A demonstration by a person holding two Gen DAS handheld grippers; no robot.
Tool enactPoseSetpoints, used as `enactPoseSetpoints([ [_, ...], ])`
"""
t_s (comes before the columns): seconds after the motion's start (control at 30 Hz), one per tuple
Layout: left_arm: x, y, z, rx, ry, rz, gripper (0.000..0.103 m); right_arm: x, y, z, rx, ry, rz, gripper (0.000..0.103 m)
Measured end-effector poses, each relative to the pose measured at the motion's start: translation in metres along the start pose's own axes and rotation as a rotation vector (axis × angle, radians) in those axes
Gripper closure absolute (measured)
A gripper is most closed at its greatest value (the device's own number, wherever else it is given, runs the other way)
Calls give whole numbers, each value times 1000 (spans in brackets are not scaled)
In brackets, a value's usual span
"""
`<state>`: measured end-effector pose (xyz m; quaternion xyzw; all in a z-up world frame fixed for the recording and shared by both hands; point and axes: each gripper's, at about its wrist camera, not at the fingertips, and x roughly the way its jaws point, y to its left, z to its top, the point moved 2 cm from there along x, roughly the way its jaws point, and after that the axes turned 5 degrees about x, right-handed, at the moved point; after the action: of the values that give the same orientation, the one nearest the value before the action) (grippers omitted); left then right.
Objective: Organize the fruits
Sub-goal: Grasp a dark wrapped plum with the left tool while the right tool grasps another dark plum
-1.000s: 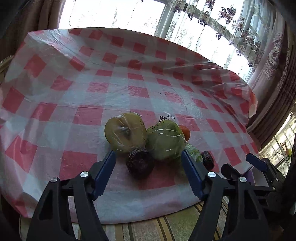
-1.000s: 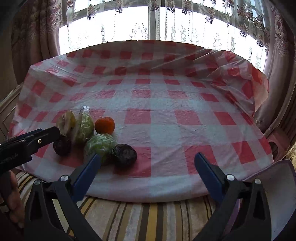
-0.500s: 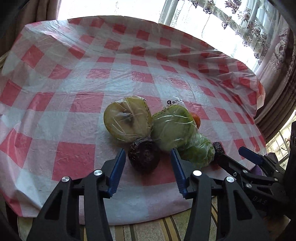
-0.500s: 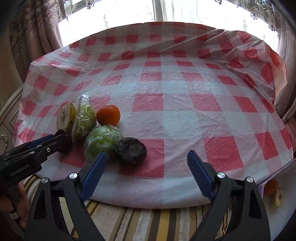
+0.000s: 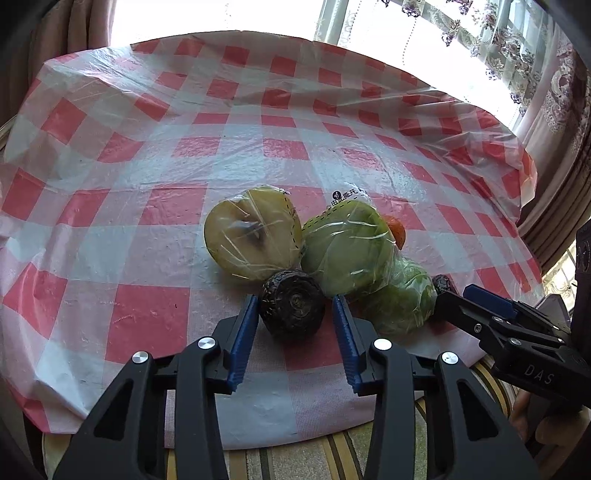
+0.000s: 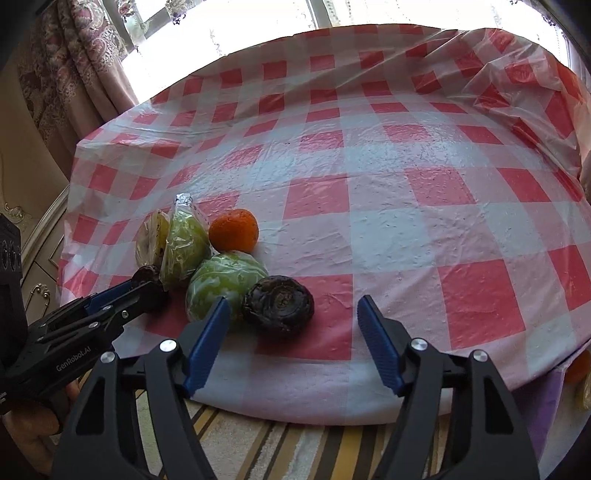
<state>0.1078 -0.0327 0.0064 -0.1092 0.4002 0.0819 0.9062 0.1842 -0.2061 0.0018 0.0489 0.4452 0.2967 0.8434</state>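
A sunlit counter (image 6: 406, 206) under a checked red-and-white cloth. The left gripper (image 5: 291, 314) is clamped on a dark wrinkled fruit (image 5: 291, 304), likely to lift it from the pile. The right gripper (image 6: 291, 314), jaws just been closing but apart, frames another dark fruit (image 6: 279, 304) beside a wrapped green one (image 6: 218, 280) and an orange (image 6: 233, 229)

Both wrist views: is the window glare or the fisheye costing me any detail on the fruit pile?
Left wrist view: window blown white, yet the dark wrinkled fruit shows sharp texture. Right wrist view: same blown window, sheen on the checked tablecloth, orange crisp; table edge bows in both views.
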Motion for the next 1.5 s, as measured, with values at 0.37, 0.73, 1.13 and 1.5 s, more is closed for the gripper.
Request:
enactPoseSetpoints([
  [0.37, 1, 1, 0, -7, 4, 0, 68, 2, -4, 1, 40, 24, 137, 54],
  [0.73, -4, 0, -1, -2, -21, -8, 68, -3, -8, -2, 60, 0, 148, 64],
  [1.13, -12, -6, 0, 22, -53, -16, 68, -24, -14, -9, 54, -49, 31, 64],
  [1.5, -28, -19, 9, 75, -99, 1, 68, -47, -19, -12, 31, -87, -25, 64],
])
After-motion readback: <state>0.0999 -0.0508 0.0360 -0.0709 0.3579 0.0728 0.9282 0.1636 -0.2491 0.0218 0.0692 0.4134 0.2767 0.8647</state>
